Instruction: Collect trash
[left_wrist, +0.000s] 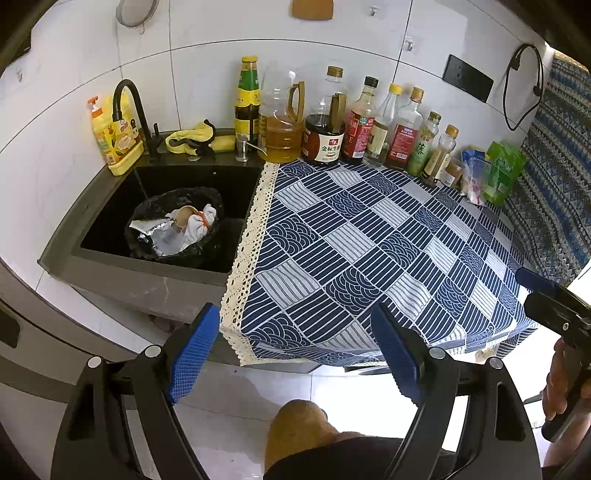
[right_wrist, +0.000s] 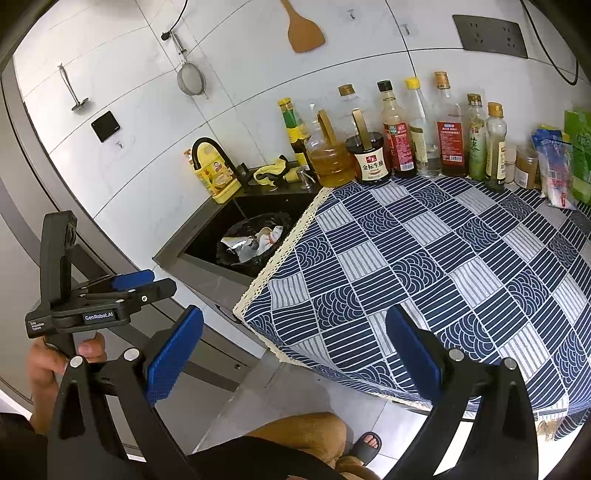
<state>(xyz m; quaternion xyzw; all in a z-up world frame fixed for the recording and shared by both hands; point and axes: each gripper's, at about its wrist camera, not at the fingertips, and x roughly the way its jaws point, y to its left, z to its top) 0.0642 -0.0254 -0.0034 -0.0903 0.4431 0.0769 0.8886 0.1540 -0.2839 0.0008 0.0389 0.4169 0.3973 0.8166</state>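
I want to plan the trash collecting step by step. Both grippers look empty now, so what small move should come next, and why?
Probably bring the left gripper forward and down toward the black trash bag in the sink. The bag sits open with foil and tissue inside, the blue patterned cloth shows no loose trash, and both the left gripper and the right gripper hang open, away from the counter.

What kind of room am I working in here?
Most likely a home kitchen: a dark sink with a black faucet holds a trash-filled black bag, and a row of sauce and oil bottles stands along the tiled wall behind a counter covered by a blue patterned cloth.
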